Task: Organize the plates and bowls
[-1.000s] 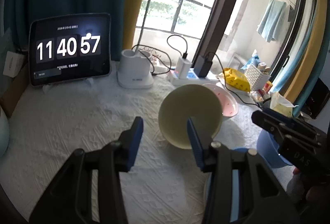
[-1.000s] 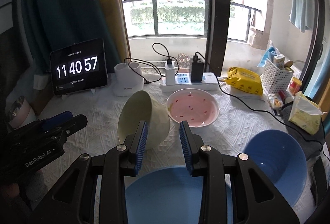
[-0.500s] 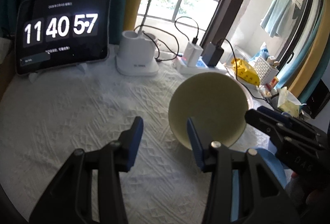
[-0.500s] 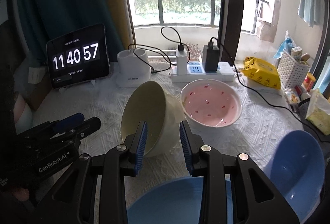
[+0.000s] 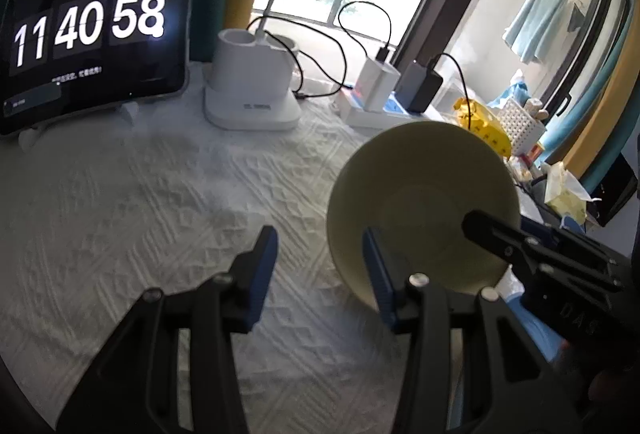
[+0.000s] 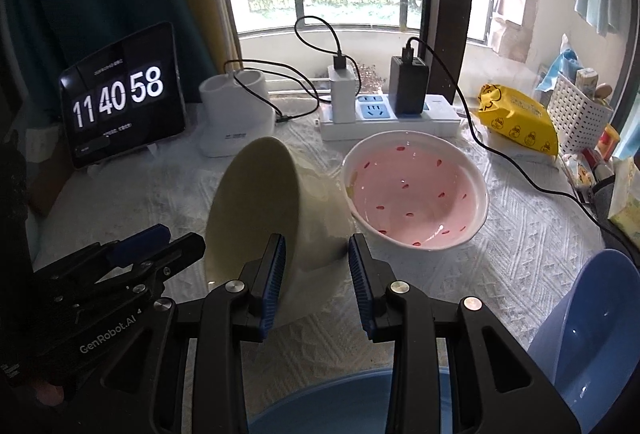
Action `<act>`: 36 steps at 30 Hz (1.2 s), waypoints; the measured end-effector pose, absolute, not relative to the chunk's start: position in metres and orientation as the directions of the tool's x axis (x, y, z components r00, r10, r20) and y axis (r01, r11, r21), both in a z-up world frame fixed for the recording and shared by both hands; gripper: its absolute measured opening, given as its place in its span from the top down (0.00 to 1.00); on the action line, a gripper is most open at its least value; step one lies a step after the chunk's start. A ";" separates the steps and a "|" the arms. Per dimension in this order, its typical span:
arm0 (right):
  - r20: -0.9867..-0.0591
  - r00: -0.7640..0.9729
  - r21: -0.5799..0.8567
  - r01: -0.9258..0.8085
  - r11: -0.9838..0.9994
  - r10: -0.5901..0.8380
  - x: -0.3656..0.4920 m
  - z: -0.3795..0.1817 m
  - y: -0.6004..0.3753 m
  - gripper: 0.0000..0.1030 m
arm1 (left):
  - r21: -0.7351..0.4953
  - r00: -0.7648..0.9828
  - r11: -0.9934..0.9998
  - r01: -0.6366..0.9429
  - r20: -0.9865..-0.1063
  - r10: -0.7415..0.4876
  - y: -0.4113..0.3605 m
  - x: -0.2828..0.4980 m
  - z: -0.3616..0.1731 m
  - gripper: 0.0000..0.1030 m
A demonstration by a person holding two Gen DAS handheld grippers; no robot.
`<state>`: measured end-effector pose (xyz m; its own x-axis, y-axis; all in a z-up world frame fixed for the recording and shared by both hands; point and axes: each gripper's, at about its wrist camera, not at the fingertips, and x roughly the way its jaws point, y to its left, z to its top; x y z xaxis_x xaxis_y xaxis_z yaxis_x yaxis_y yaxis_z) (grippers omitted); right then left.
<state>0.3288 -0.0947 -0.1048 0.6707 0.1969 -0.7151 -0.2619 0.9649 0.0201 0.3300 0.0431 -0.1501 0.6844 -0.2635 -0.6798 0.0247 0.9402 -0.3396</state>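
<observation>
A cream bowl (image 6: 256, 210) lies tipped on its side on the white cloth, its mouth facing left and its back against a pink spotted bowl (image 6: 416, 194). My right gripper (image 6: 316, 254) is open just in front of the cream bowl's lower wall, pressing on nothing. My left gripper (image 5: 318, 246) is open and empty. Its right finger stands close to the cream bowl's (image 5: 420, 210) rim. In the right wrist view the left gripper (image 6: 180, 238) comes in from the left near the bowl's mouth. A blue bowl (image 6: 320, 402) sits below my right gripper, another blue bowl (image 6: 592, 322) at the right.
At the back stand a tablet clock (image 6: 120, 94), a white lamp base (image 6: 236, 114) and a power strip (image 6: 392, 114) with chargers and cables. A yellow packet (image 6: 516, 118) and a white basket (image 6: 576, 114) crowd the right edge. Bare cloth (image 5: 140, 214) lies on the left.
Both grippers have moved forward and down toward the cream bowl, which now looms larger. The bowls have not moved. Both jaw gaps are unchanged.
</observation>
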 end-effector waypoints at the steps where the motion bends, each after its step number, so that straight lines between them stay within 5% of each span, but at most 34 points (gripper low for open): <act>1: -0.716 0.670 0.019 -0.258 0.966 0.193 0.330 -0.106 -0.095 0.67 | -0.341 0.681 0.940 0.024 -0.683 -0.265 0.042 0.332 -0.152 0.55; 12: -0.698 0.693 0.026 -0.227 0.974 0.180 0.332 -0.108 -0.104 0.85 | -0.363 0.623 0.929 0.067 -0.712 -0.324 0.030 0.339 -0.171 0.55; 25: -0.701 0.684 0.082 -0.203 0.976 0.201 0.332 -0.108 -0.109 0.85 | -0.288 0.644 0.948 0.133 -0.702 -0.304 0.009 0.324 -0.162 0.71; 36: -0.722 0.652 0.135 -0.193 0.972 0.230 0.324 -0.107 -0.114 0.89 | -0.222 0.707 0.965 0.138 -0.661 -0.253 0.009 0.300 -0.134 0.73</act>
<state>0.3239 -0.1144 -0.1072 0.6524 0.2300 -0.7221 -0.1930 0.9718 0.1352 0.3002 0.0085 -0.1337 0.7068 -0.2526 -0.6608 0.1375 0.9653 -0.2220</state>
